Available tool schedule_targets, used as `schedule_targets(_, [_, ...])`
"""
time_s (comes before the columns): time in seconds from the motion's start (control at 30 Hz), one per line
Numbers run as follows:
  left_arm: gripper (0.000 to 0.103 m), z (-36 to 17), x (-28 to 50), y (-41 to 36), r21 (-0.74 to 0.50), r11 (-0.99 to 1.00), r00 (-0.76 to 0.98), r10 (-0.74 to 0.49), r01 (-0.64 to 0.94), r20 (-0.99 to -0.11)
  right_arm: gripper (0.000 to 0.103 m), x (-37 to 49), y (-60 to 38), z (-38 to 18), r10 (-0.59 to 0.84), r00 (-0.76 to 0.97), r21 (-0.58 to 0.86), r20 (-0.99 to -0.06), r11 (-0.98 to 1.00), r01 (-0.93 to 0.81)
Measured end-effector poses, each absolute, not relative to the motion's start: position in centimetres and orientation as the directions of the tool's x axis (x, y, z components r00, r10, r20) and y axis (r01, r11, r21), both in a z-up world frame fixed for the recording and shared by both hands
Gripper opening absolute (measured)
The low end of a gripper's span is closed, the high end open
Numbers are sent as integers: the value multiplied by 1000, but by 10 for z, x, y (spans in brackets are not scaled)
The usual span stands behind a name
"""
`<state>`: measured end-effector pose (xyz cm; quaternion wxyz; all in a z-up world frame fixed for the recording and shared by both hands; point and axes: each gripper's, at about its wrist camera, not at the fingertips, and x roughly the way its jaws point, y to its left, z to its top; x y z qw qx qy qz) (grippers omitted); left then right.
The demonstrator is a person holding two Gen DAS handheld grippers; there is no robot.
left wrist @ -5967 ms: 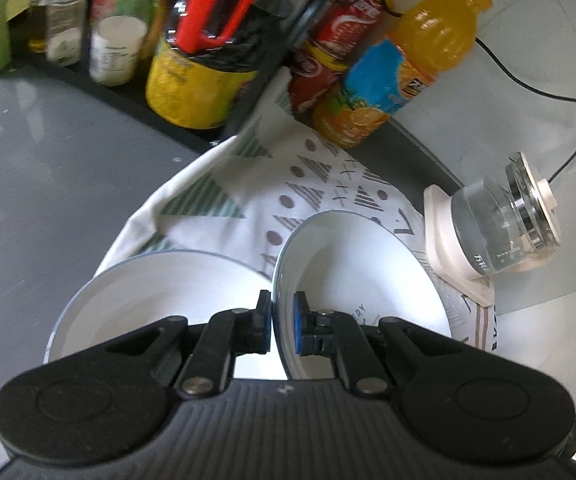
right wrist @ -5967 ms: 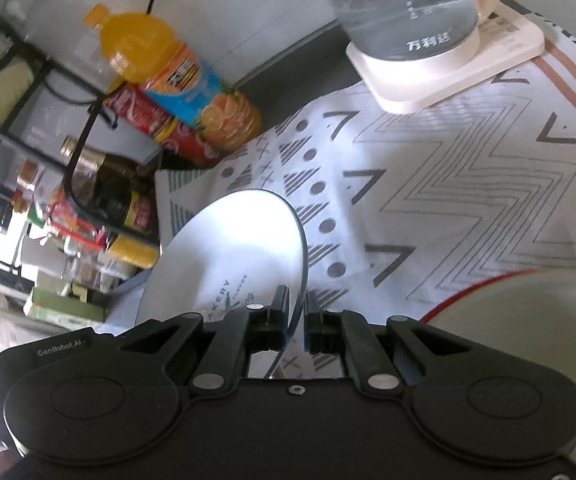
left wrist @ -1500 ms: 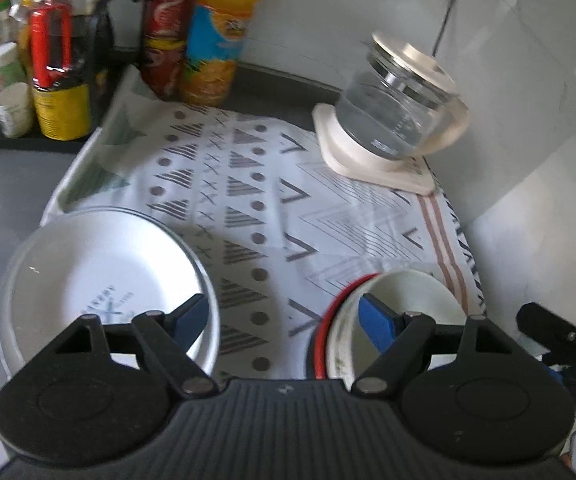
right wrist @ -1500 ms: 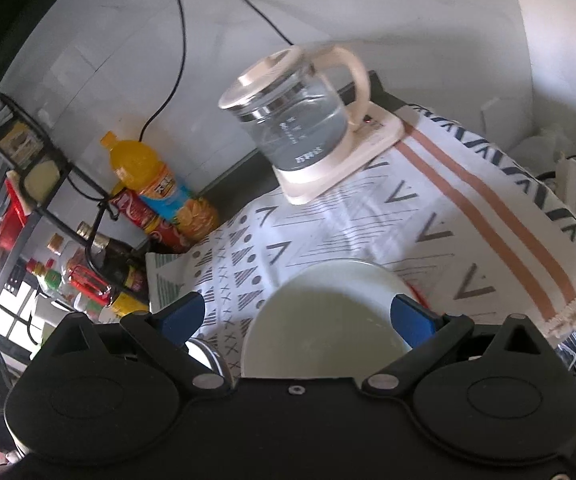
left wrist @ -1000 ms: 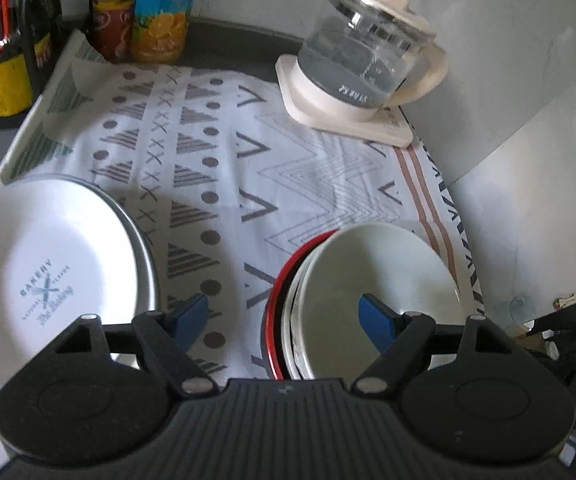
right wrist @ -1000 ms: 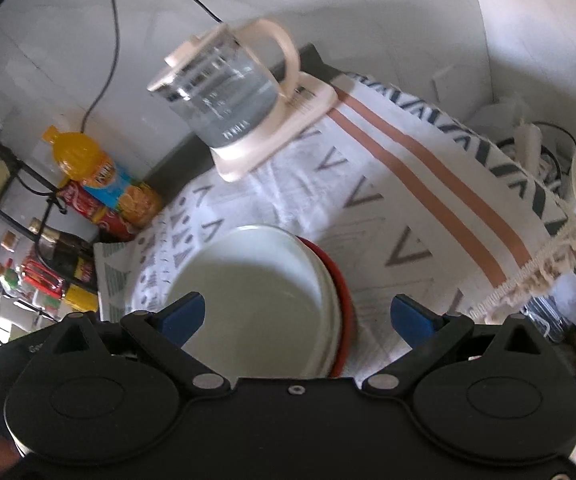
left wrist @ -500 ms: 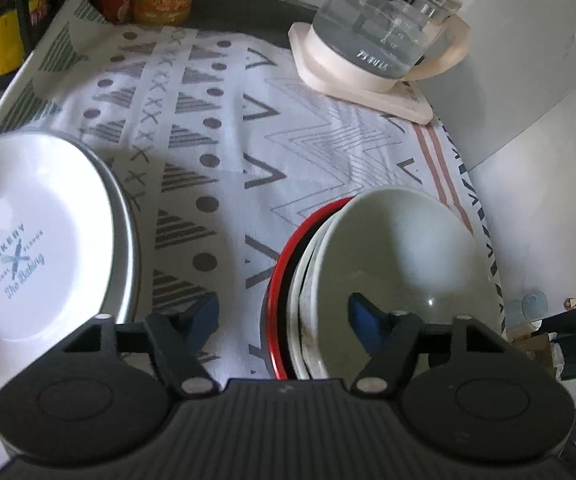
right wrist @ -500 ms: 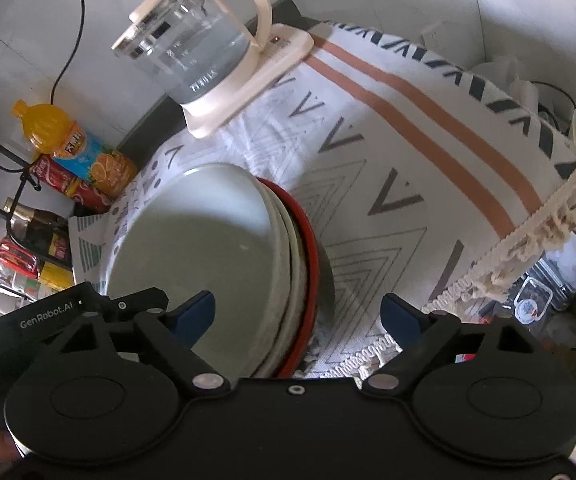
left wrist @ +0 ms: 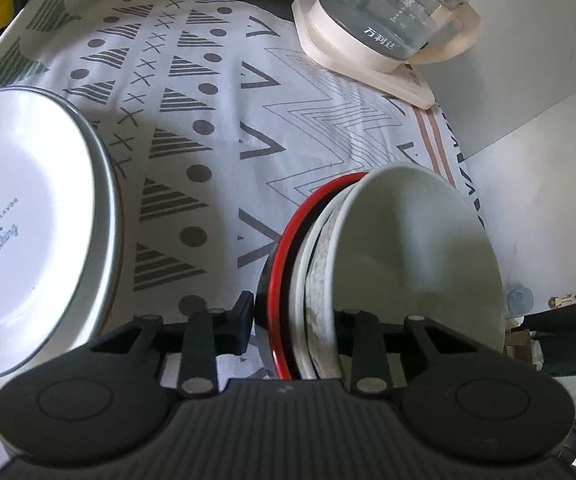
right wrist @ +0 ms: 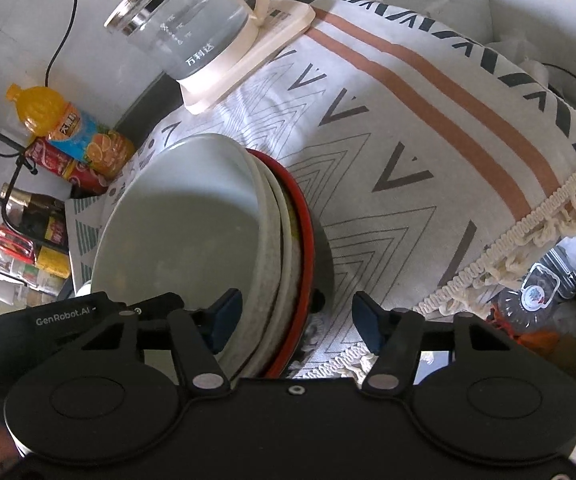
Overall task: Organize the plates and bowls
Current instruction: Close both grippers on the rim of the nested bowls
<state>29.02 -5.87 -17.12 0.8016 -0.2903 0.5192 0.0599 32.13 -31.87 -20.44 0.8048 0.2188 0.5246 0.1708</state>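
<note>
Both grippers have dropped onto the nested stack of pale bowls in a red-rimmed bowl (left wrist: 368,264) near the patterned cloth's (left wrist: 216,120) fringed edge. The left gripper's (left wrist: 294,322) jaws have just been closing across its rim; whether they press it I cannot tell. The right gripper's (right wrist: 295,322) jaws, also closing, straddle it, apart. The white printed plates (left wrist: 28,220) sit stacked at the opposite edge, so lifting the bowls looks next.
</note>
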Motion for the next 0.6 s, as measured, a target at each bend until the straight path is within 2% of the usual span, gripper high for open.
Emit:
schedule_targets(0.1, [29,-170,290,-61,-395,831,451,-201,-392,-870,44,323,-319,-208,523,380,552,-763,833,-38])
schedule_targets(0.2, [28,-170,289,-62,-386,840,442,-201,-382,-874,38,323,-314,-204,480,402,509,-780,860,-40])
schedule_targets(0.6, [27,-143,284,-50,-402,838,490,-193,-368,-850,38,328,-305,-173,486,456,492,-746,863,-114])
